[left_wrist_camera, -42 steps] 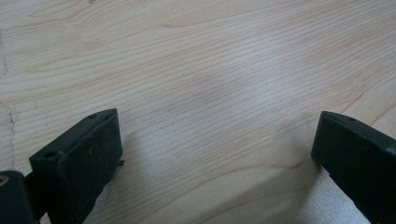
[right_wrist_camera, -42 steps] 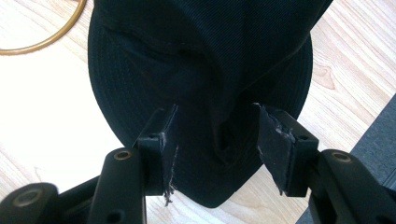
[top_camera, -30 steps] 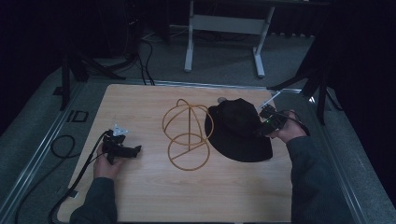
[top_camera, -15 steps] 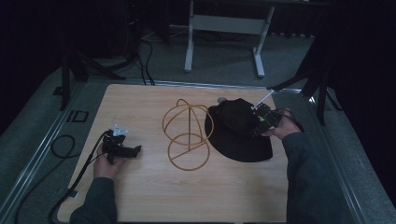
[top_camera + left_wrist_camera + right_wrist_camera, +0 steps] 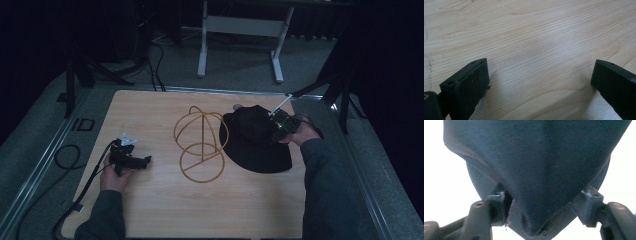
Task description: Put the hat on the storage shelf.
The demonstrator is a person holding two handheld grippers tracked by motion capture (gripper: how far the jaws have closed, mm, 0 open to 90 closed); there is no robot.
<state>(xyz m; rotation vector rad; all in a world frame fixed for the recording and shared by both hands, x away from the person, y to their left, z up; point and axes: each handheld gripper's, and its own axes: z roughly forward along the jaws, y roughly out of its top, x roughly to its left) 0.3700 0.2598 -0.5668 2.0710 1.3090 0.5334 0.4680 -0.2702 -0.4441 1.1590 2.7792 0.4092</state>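
A pale wood table (image 5: 150,210) (grain running lengthwise) stands on grey carpet (image 5: 240,60) in a dark room. The left gripper (image 5: 539,82) gapes empty; the right gripper (image 5: 541,212), just closing, clamps the black hat (image 5: 539,165).

The black hat (image 5: 536,170) runs past the right gripper view's edges — its brim mostly cut off.
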